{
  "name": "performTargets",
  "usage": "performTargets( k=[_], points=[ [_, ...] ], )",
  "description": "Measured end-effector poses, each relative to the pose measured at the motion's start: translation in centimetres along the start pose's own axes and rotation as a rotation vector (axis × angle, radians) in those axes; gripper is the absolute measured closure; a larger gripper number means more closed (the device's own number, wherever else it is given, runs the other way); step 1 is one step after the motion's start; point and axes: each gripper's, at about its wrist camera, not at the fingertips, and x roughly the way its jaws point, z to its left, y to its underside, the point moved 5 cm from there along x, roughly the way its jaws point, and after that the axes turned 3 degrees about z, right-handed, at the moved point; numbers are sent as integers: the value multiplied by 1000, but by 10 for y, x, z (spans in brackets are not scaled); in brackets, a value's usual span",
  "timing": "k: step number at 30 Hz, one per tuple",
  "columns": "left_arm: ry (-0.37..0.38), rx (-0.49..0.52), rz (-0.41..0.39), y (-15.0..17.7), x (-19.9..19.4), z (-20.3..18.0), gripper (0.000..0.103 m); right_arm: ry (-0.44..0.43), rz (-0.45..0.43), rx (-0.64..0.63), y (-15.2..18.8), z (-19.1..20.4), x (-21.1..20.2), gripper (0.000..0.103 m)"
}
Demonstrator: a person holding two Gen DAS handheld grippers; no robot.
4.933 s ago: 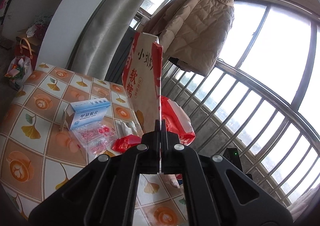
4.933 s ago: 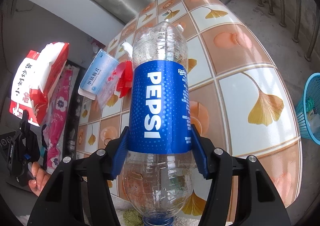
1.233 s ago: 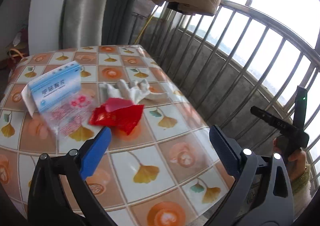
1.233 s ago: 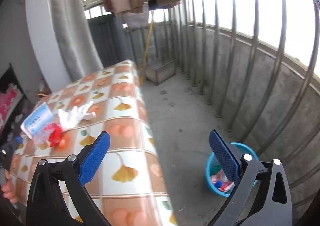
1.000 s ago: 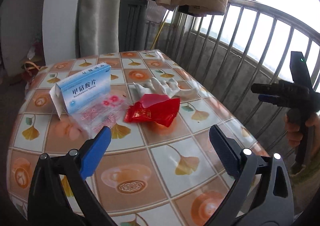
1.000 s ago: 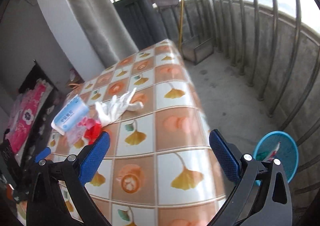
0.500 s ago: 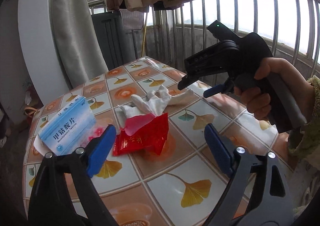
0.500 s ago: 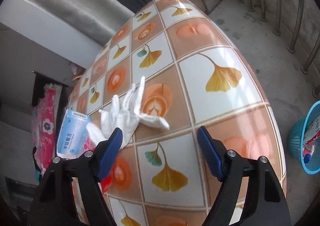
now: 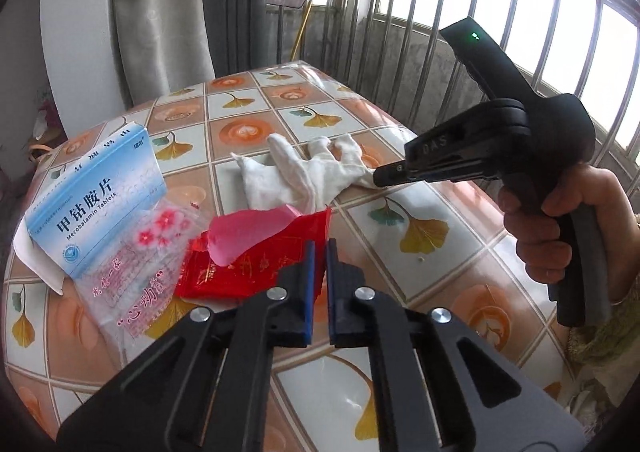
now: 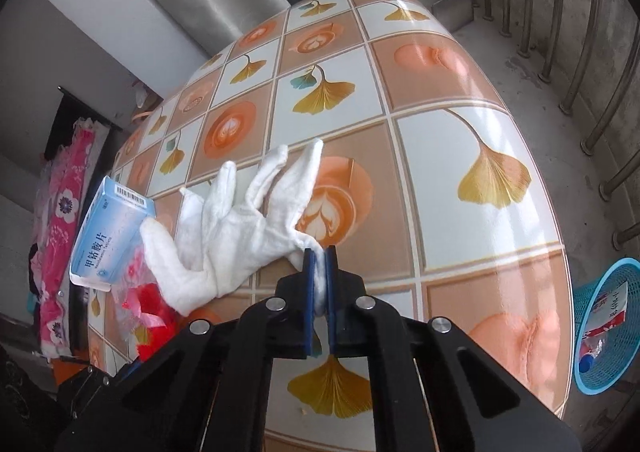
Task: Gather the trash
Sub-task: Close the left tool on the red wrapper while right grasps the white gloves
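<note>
We saw the ginkgo-print table (image 10: 460, 187) carrying the trash: Mecobalamin tablet box (image 9: 96, 203), white glove (image 10: 240, 228), red packet (image 9: 256, 264). Blue basket (image 10: 608, 324) sat on the floor beside the table. Right gripper (image 10: 319, 280) was clamped on the glove's thumb tip. Left gripper (image 9: 319, 252) was pinched on the red packet's edge.

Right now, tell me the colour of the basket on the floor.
The basket is light blue plastic mesh with trash inside; it shows only in the right wrist view.
</note>
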Motion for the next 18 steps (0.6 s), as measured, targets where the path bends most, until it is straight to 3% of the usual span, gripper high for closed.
performTargets(
  k=[6, 13, 18],
  points=[
    [67, -40, -13, 11, -34, 3, 102, -30, 11, 1, 45, -11, -27, 98],
    [130, -103, -30, 25, -71, 7, 103, -92, 10, 93, 109, -37, -67, 98],
    [182, -124, -30, 40, -84, 5, 103, -134, 45, 58, 153, -26, -84, 96]
  ],
)
